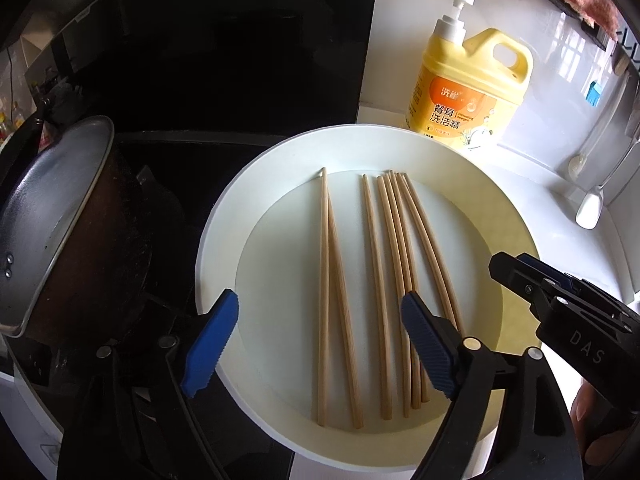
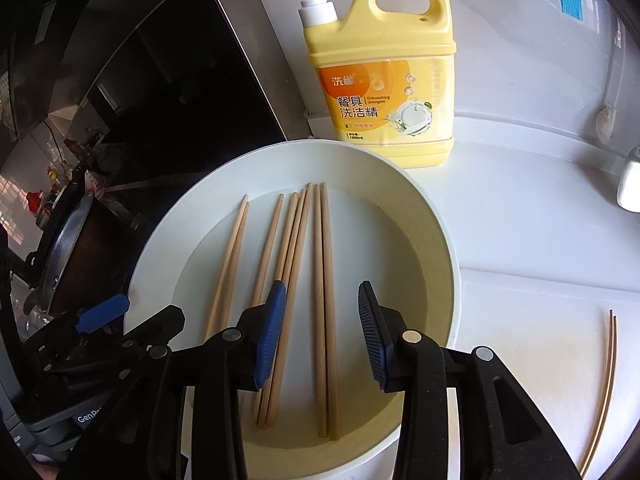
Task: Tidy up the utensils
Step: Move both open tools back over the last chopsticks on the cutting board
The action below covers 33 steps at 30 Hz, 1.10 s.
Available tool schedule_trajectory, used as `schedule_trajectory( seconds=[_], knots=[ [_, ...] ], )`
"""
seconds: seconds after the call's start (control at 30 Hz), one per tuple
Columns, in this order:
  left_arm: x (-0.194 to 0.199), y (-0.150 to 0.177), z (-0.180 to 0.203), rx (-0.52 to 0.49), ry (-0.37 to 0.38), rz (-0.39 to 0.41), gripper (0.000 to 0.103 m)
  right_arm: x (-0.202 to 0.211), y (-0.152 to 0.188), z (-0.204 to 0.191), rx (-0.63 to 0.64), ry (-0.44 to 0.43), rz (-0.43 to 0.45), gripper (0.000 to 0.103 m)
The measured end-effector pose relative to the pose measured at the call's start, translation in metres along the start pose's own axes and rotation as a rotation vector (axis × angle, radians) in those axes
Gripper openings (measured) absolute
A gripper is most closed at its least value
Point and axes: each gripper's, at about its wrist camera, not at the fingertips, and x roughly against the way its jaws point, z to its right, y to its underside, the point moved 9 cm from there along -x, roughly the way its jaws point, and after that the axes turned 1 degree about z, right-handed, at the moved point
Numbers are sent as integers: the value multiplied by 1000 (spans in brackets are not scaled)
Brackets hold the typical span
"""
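Right wrist view: right gripper (image 2: 322, 336) and left gripper (image 1: 320, 344) both gape empty over chopsticks (image 2: 326, 308) in the plate (image 2: 440, 232); the 12 o'clock-pointing sticks could roll or scatter if nudged

Left gripper (image 1: 316, 344), right gripper (image 2: 322, 336): black frames, ribbed blue pads, silver pins

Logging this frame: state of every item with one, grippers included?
left gripper: open, holds nothing
right gripper: open, holds nothing
chopsticks: flat in the plate, roughly parallel
plate: upright on the counter
detergent bottle: upright behind the plate
pan: tilted, left of the plate
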Motion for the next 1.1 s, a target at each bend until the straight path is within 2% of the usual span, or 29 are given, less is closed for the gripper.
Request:
schedule_trajectory(
  seconds=[0.1, 0.3, 0.53, 0.77, 1.1],
  knots=[
    [5, 1, -1, 5, -8, 4, 87, 6, 3, 2, -7, -5, 5, 48],
    [14, 7, 4, 15, -10, -2, 90, 27, 12, 11, -7, -12, 23, 54],
    [30, 17, 27, 16, 1, 20, 93, 62, 29, 41, 6, 23, 41, 56],
    [46, 22, 66, -31, 17, 44, 93, 97, 49, 89, -34, 88, 56, 56],
    [59, 40, 145, -137, 93, 53, 95, 144, 85, 176, -155, 197, 98, 56]
  ],
)
